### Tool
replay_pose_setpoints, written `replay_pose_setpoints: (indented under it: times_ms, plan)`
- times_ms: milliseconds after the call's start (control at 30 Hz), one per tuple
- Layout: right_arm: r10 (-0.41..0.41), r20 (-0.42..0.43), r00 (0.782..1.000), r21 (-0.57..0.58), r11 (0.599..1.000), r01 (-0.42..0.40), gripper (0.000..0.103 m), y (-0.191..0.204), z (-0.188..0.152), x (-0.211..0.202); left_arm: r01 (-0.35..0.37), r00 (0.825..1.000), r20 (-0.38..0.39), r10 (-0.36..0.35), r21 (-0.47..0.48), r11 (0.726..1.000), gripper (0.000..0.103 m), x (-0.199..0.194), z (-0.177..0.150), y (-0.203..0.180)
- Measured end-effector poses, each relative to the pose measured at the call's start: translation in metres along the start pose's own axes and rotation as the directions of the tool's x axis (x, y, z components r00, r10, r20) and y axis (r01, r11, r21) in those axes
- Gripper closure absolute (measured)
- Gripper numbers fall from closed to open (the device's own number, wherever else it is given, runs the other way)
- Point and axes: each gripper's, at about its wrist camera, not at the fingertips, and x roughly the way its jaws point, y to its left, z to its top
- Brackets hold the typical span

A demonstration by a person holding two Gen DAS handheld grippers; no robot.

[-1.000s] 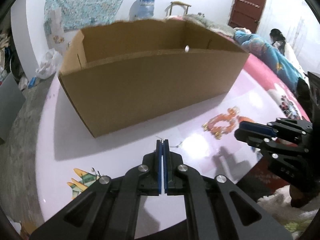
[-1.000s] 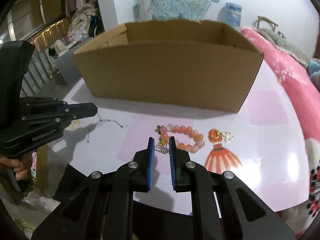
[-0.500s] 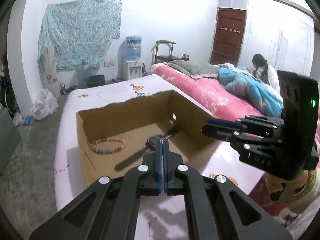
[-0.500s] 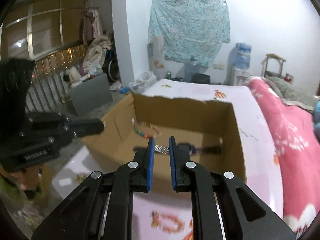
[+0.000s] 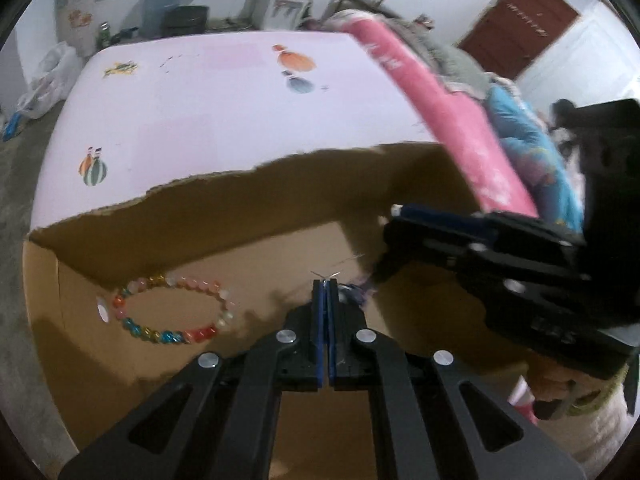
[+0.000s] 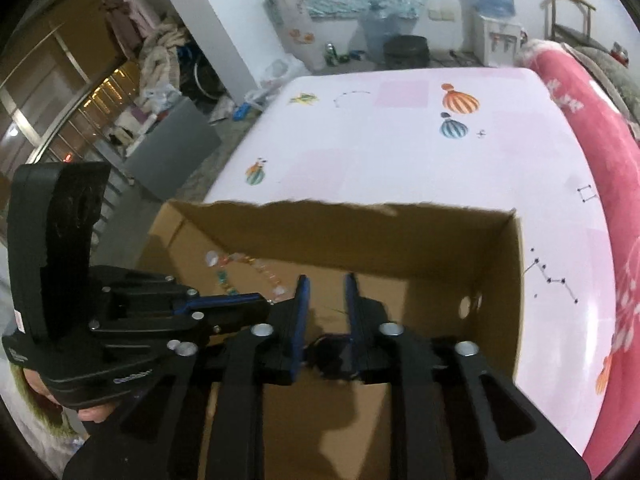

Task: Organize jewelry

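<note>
My left gripper (image 5: 325,282) is shut on a thin silver chain (image 5: 340,270) whose ends stick out past the tips, held inside the open cardboard box (image 5: 200,204). A multicolored bead bracelet (image 5: 168,308) lies on the box floor to its left. My right gripper (image 6: 325,286) is open inside the same box (image 6: 500,280), empty between its fingers; a dark object (image 6: 332,350) lies on the floor below them. Each gripper shows in the other's view, the right one (image 5: 404,216) and the left one (image 6: 256,300). The bracelet (image 6: 240,268) shows at the far left corner.
The box stands on a pale pink table (image 6: 400,152) with balloon prints. A pink bedcover (image 6: 600,140) lies to the right. A grey cabinet (image 6: 176,148) and clutter stand on the floor to the left.
Both grippers rose from the table and moved over and down into the box. The left stays shut on the chain. The right has opened and the small charm it held is gone from its fingers.
</note>
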Motion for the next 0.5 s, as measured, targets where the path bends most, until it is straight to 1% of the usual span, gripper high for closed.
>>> replay_pose_setpoints:
  times_ms: [33,67,133,267,400,500]
  plan:
    - [-0.005,0.008,1.0,0.001,1.0,0.005,0.074,-0.001,-0.001,-0.002,0.002,1.0,-0.012,-0.002,-0.014,1.0,0.1,0.004,0.001,0.002]
    - [-0.017,0.019,1.0,0.004,1.0,0.017,0.073,-0.003,-0.001,-0.004,0.006,1.0,-0.016,-0.007,-0.036,0.999,0.1,0.007,0.0,0.005]
    - [-0.015,0.032,0.999,0.012,1.0,0.014,0.073,-0.008,0.0,-0.011,0.018,1.0,-0.002,-0.019,-0.054,0.998,0.1,0.008,-0.001,0.008]
    - [-0.005,0.068,0.998,0.04,0.999,0.002,0.073,-0.018,-0.003,-0.027,0.012,1.0,0.009,-0.012,-0.034,0.999,0.1,0.003,-0.005,0.004]
    - [-0.009,0.106,0.994,0.052,0.999,0.003,0.073,-0.023,-0.005,-0.044,-0.016,0.999,0.042,0.017,-0.02,1.0,0.1,-0.008,-0.007,0.002]
    - [-0.004,0.143,0.99,0.055,0.998,-0.004,0.068,-0.023,-0.013,-0.061,-0.018,0.997,0.076,0.019,-0.011,1.0,0.1,-0.022,-0.011,-0.002]
